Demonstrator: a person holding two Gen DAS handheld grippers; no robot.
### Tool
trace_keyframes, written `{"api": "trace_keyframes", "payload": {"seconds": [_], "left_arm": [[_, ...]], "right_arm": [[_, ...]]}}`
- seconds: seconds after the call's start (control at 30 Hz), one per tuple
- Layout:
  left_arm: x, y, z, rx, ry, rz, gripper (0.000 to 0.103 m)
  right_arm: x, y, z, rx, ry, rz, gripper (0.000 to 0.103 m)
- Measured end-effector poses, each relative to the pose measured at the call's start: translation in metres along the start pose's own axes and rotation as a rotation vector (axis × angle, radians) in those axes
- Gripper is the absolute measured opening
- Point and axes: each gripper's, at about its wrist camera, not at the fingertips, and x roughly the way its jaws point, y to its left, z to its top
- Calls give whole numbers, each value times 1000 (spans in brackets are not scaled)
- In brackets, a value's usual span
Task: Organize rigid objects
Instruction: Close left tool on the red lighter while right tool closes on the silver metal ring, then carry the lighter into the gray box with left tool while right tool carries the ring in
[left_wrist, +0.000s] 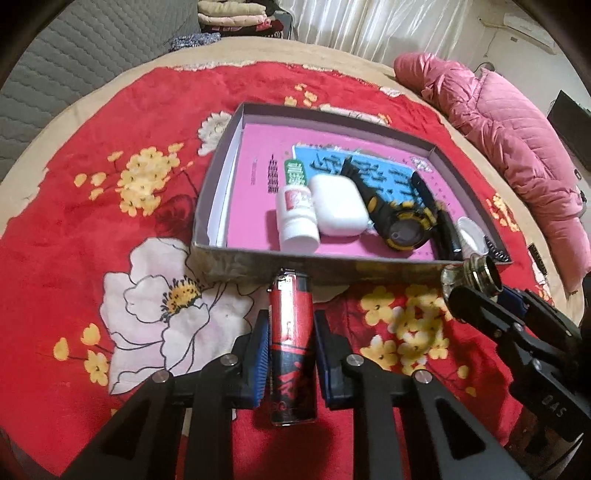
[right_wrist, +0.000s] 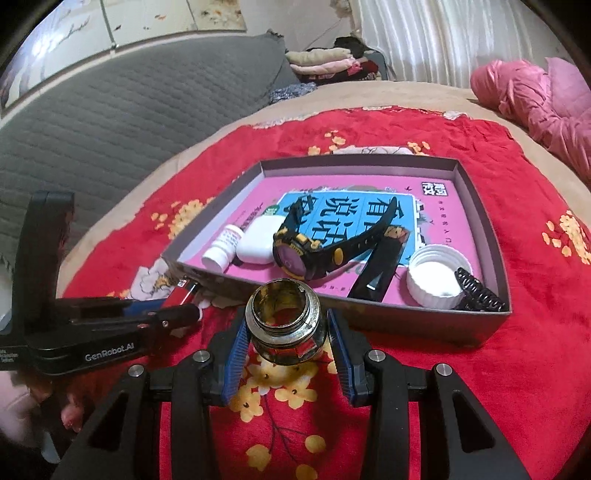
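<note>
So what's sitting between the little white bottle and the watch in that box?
A white earbud case, between the white bottle and the watch; both wrist views show it.

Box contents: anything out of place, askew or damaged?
Nothing spilled or damaged. In the box, the white bottle lies on its side, and a white lid lies loose, upside down, with no container beside it.

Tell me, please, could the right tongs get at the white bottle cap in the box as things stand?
Probably not yet: the right tongs are already shut on a glass jar. The white cap itself lies uncovered by the box's near wall, just ahead to the right.
</note>
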Motion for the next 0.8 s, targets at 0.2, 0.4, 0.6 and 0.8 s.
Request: {"api": "trace_keyframes", "payload": {"seconds": [0.2, 0.4, 0.6, 0.8], "left_arm": [[-17, -11, 11, 17, -44, -11, 23], [-24, -21, 17, 34, -62, -13, 23], [-25, -34, 23, 56, -70, -19, 23], [-26, -44, 32, 74, -83, -23, 23]], "right_arm": [[-13, -5, 6, 25, -48, 4, 43], [-23, -12, 13, 48, -82, 6, 43], [-33, -21, 20, 73, -120, 6, 43], [-42, -35, 25, 111, -149, 0, 43]]}}
